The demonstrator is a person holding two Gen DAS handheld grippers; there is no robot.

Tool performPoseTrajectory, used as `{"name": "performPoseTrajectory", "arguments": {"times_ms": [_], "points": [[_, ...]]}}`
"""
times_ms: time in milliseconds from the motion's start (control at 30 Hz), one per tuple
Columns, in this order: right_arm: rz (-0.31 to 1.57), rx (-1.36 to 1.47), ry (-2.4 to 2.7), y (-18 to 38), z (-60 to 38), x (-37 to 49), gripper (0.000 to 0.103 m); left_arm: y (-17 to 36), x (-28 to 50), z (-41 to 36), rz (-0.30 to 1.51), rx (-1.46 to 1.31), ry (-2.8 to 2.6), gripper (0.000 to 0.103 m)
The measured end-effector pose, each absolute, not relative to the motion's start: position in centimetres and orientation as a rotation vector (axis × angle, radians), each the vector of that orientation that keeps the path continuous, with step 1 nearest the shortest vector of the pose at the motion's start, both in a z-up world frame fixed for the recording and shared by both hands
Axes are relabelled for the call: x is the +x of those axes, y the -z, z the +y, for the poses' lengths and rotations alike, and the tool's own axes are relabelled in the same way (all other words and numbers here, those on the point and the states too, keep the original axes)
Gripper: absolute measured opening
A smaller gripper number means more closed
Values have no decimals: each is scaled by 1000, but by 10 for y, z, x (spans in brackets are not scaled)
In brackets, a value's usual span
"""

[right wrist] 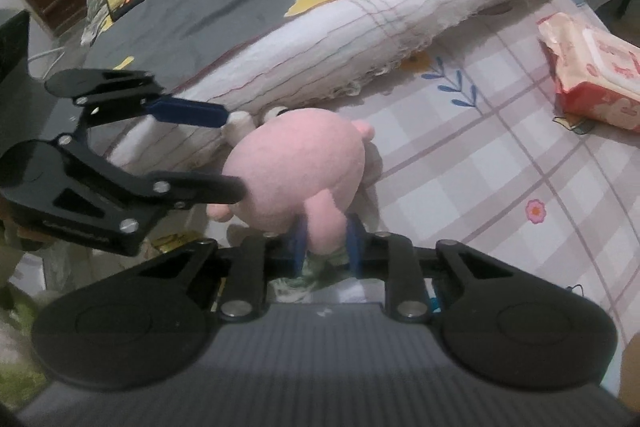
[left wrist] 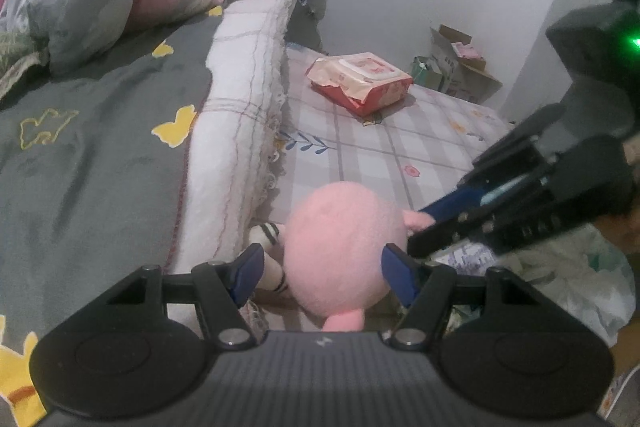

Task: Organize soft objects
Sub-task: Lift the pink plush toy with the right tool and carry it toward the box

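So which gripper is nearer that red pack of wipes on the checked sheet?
Neither clearly. Both the left gripper and right gripper are at the pink plush toy, well short of the wipes pack.

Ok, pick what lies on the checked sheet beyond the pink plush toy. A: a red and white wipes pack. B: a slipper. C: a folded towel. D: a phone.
A: the wipes pack lies flat on the checked sheet, apart from the pink plush toy.
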State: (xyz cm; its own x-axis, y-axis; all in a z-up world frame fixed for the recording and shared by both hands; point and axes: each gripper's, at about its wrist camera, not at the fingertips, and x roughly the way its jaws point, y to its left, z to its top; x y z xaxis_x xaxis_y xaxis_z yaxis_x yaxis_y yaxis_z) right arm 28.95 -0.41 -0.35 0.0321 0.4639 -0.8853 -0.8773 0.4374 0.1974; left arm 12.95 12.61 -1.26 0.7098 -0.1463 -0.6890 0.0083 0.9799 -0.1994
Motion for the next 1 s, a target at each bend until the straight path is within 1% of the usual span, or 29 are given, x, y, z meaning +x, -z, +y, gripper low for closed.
{"name": "performPoseTrajectory", "arguments": {"times_ms": [200, 333, 433, 500, 533, 733, 1000], "points": [[1116, -397, -1084, -1, -7, 293, 17, 12, 127, 109, 783, -126, 165, 80], [1108, -392, -1102, -7, -4, 287, 17, 19, 137, 100, 804, -99, 153, 80], [1093, -384, -1110, -13, -2, 284, 16, 21, 143, 100, 810, -107, 151, 76], [1084, -368, -1111, -19, -3, 283, 16, 21, 145, 99, 821, -106, 147, 69], [1080, -358, -1112, -22, -4, 282, 16, 20, 145, 99, 823, -105, 145, 68], [1025, -308, -1116, -49, -18, 271, 15, -1, 129, 96, 777, -115, 143, 67], [913, -230, -1090, -100, -67, 244, 15, -50, 106, 66, 683, -97, 178, 65]]}}
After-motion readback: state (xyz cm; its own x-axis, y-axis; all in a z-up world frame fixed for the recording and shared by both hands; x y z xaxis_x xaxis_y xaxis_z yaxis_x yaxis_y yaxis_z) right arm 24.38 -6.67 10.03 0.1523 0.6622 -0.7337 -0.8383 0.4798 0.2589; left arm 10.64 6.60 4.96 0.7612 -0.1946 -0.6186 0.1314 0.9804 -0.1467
